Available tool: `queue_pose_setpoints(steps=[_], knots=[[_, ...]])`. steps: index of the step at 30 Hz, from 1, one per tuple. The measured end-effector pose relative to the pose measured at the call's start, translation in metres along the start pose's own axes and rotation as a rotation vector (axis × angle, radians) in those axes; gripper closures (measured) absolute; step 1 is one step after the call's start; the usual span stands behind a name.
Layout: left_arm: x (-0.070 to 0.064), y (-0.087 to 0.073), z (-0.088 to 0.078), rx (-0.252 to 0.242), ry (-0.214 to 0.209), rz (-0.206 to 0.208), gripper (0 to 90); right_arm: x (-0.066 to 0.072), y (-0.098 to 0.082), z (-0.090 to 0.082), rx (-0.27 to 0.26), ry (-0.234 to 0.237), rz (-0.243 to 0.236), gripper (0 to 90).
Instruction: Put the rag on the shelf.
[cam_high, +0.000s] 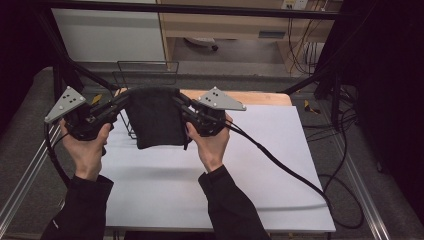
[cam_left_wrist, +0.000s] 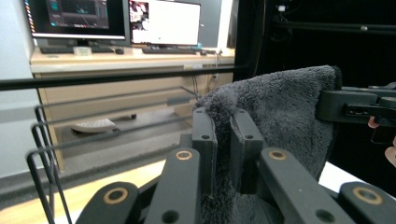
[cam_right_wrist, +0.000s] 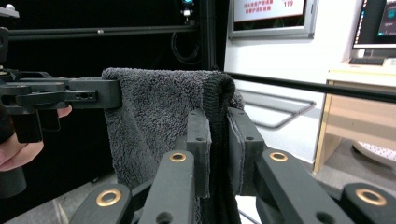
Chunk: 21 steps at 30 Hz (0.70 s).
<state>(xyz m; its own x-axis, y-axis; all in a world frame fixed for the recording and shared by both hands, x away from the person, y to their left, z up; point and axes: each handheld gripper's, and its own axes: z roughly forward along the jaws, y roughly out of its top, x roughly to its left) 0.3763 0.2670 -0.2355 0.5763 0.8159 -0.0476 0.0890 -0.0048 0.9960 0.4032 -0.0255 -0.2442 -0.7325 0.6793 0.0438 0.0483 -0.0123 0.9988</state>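
Note:
A dark grey fluffy towel (cam_high: 156, 120) hangs folded in the air over the white table sheet (cam_high: 260, 175), stretched between both grippers. My left gripper (cam_high: 121, 99) is shut on the towel's top left corner; in the left gripper view its jaws pinch the towel (cam_left_wrist: 275, 107) between the pads. My right gripper (cam_high: 179, 102) is shut on the top right corner, and in the right gripper view the towel's hemmed edge (cam_right_wrist: 215, 116) runs down between its jaws. Each gripper view also shows the other gripper clamped on the far corner.
A black wire rack (cam_high: 147, 70) stands just behind the towel at the table's back edge, with a wooden board (cam_high: 260, 97) beside it. Cables (cam_high: 280, 165) trail off to the right across the sheet. Black frame bars cross the back and sides.

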Motion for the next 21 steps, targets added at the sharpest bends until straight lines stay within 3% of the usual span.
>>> queue_pose_setpoints(steps=[21], knots=[[0.021,0.045,0.005,-0.098,0.035,0.011,81.9,-0.005,0.043,0.031,-0.078,-0.013,-0.007,80.6]])
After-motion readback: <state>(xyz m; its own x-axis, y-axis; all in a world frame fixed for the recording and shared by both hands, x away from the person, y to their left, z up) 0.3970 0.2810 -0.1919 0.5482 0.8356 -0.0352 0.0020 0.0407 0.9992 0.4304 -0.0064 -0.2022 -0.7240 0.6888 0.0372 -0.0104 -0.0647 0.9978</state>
